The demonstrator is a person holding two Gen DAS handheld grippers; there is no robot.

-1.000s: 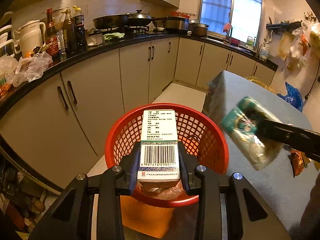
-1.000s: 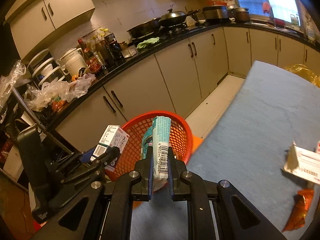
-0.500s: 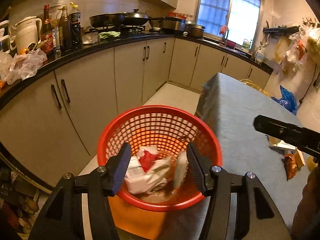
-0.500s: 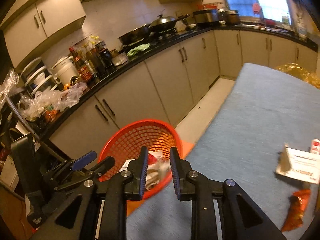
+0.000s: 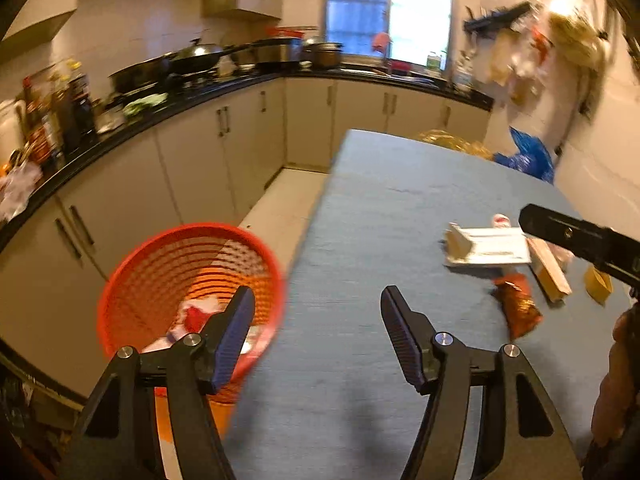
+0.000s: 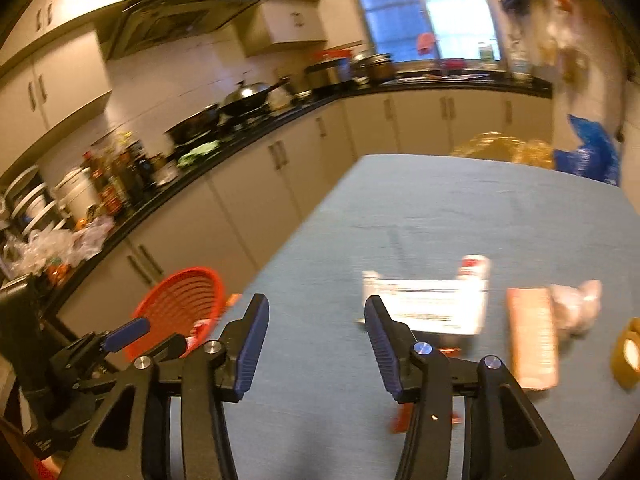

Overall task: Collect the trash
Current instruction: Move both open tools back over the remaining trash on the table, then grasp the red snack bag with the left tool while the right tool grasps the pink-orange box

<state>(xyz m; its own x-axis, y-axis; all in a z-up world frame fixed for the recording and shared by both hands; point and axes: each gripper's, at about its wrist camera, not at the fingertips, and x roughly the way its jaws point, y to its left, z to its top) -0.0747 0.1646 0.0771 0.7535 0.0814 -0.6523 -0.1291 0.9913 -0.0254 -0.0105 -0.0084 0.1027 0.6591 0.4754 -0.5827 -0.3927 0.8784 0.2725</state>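
With both the left gripper (image 5: 318, 334) and right gripper (image 6: 316, 340) hovering jaws apart and empty, the white carton (image 6: 428, 306) is lying flat mid-table (image 6: 440, 208), likely light and crushable, best pinched across its narrow edges.

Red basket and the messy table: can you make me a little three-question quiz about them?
1. True or false: both hand-held grippers are empty.
2. Where does the red basket stand: A) on the blue table, B) on the floor beside it, C) on the counter?
3. Fill in: the orange snack wrapper lies on the ____.

Key:
1. True: the left hand-held gripper and the right hand-held gripper are open, holding nothing.
2. B.
3. Table, near the white box.
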